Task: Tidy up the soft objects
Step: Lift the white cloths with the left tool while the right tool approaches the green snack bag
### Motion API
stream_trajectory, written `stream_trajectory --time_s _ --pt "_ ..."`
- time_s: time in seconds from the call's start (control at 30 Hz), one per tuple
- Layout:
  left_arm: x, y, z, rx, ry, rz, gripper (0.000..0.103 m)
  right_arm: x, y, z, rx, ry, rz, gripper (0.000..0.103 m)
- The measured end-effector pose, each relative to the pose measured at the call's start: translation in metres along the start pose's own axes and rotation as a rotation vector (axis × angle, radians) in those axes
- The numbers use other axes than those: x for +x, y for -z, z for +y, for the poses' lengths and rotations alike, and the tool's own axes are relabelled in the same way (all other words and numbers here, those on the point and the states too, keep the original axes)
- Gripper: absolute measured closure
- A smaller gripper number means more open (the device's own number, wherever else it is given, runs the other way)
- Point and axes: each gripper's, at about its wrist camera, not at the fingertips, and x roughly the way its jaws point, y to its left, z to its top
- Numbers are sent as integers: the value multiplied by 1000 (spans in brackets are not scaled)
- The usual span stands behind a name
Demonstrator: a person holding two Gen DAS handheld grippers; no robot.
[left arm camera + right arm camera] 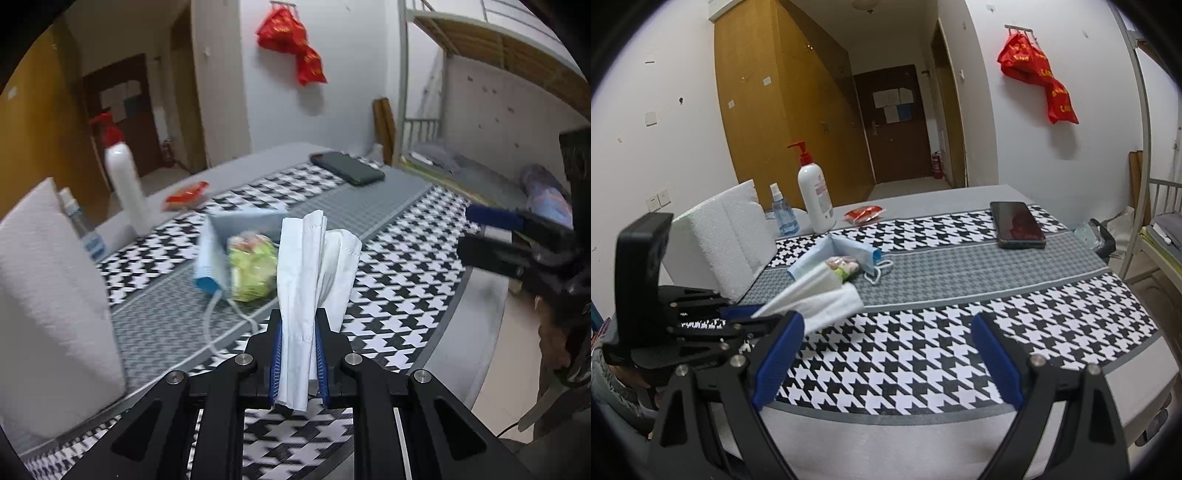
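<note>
left gripper point(298, 354) pinching a white tissue point(314, 280) above the near part of the tabletop point(960, 288).

the right gripper point(886, 354) hangs spread and empty over the near edge. past the tissue, toward the middle, a blue face mask point(849, 251) lies with a green-and-pink packet point(844, 268) on it. a white paper towel pack point(727, 236) stands at the left edge; a pump bottle point(814, 195) and a phone point(1017, 223) sit near the far edge.
</note>
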Motion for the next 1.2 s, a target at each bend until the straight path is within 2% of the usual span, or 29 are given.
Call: stream_trajectory --time_s 0.13,0.5,0.83,1.2 --pt "-21 3 13 -33 -35 -37 86 3 -2 7 -13 -11 7 9" --pt "-49 27 40 -121 -113 -58 86 22 -12 37 -69 -72 36 9" --pt "-50 39 56 -168 -163 -47 86 57 -29 50 -81 -93 107 9" --pt "-43 46 62 -183 -171 -30 86 99 -36 65 -91 -104 195 11"
